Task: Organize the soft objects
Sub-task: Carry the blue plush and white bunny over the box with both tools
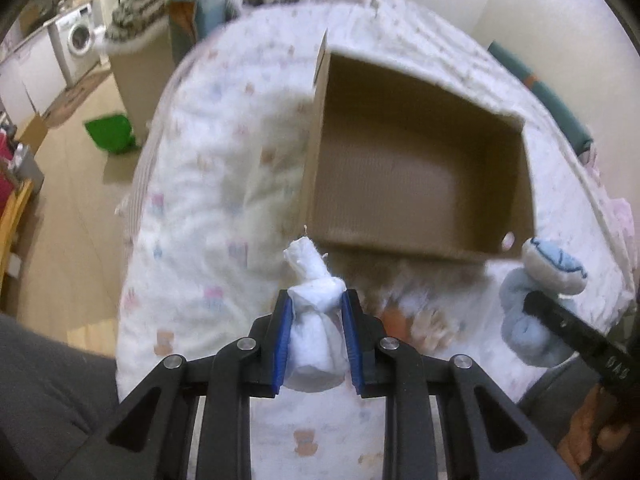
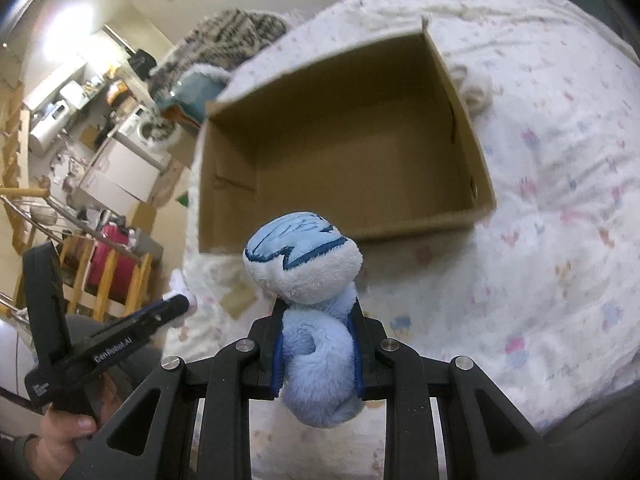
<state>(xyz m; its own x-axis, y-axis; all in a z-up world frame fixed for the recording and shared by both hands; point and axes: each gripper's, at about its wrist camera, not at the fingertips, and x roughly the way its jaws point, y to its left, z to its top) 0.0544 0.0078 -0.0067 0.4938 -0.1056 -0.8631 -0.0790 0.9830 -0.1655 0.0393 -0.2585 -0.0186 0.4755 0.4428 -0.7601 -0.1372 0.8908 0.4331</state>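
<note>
While we look along the left gripper (image 1: 316,320), we see its blue pads (image 1: 281,340) clamped narrow on a white bundle (image 1: 316,336), a knotted soft thing whose top pokes out past the fingertips toward the box (image 1: 420,168). That box sits open and empty on the quilt (image 1: 208,200), its near wall just ahead of the bundle. We judge the risk here to be the knot: the pads grip the body below it, and a soft roll can squeeze out sideways if we tilt further. We could also clip the near wall on the way in, since the cardboard is light and rests on bedding that gives; a nudge would shove or tip it. At the right edge of this view the plush (image 1: 536,300) hangs in the other tool, near the box's corner.

From the right gripper (image 2: 318,344) we see its jaws closed narrow on the plush (image 2: 308,320), gripped by the pale blue tail with the heavy head (image 2: 300,260) flopping forward above the fingertips. We think that head could swing and pull the tail free. The box (image 2: 344,140) lies ahead, and the left gripper (image 2: 172,308) comes in low on the left, held by a hand (image 2: 60,440). Both tools aim at one opening, so we could knock them together over the rim.
</note>
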